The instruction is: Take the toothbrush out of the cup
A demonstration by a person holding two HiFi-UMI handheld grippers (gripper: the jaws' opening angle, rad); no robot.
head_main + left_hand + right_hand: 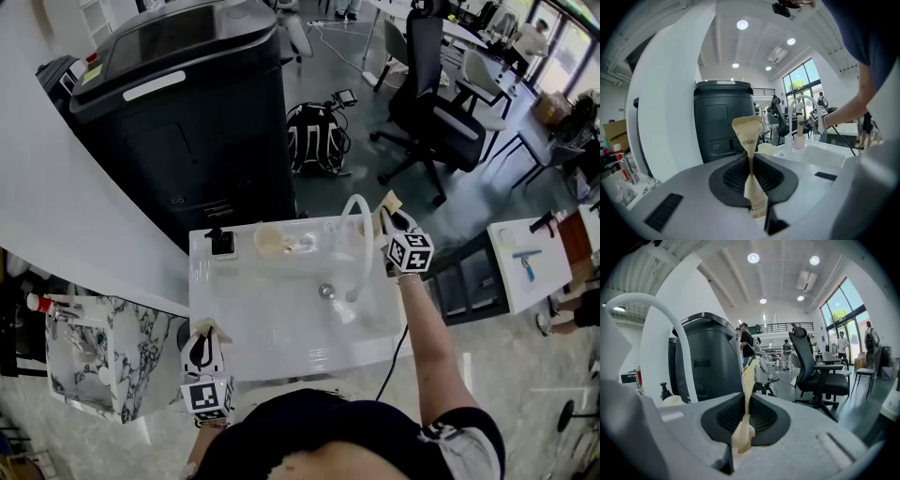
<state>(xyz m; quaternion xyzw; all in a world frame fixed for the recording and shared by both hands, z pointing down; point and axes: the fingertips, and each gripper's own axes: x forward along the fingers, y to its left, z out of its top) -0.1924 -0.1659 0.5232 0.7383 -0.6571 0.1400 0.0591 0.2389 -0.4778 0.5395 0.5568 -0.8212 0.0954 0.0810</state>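
The right gripper (389, 217) has its jaws pressed together on a slim toothbrush in a pale tan paper wrapper (746, 380), seen edge-on beside the curved white faucet (683, 348). In the left gripper view the toothbrush's lower end appears to stand in the small white cup (798, 142) at the far side of the glossy white sink tabletop (281, 347). The left gripper (204, 336), near the tabletop's near left corner (well apart from the cup), pinches a printed tan paper packet (749, 136).

A large black machine (178, 122) and a black office chair (436, 103) stood on grey floor (356, 202) under ceiling lights (753, 258).
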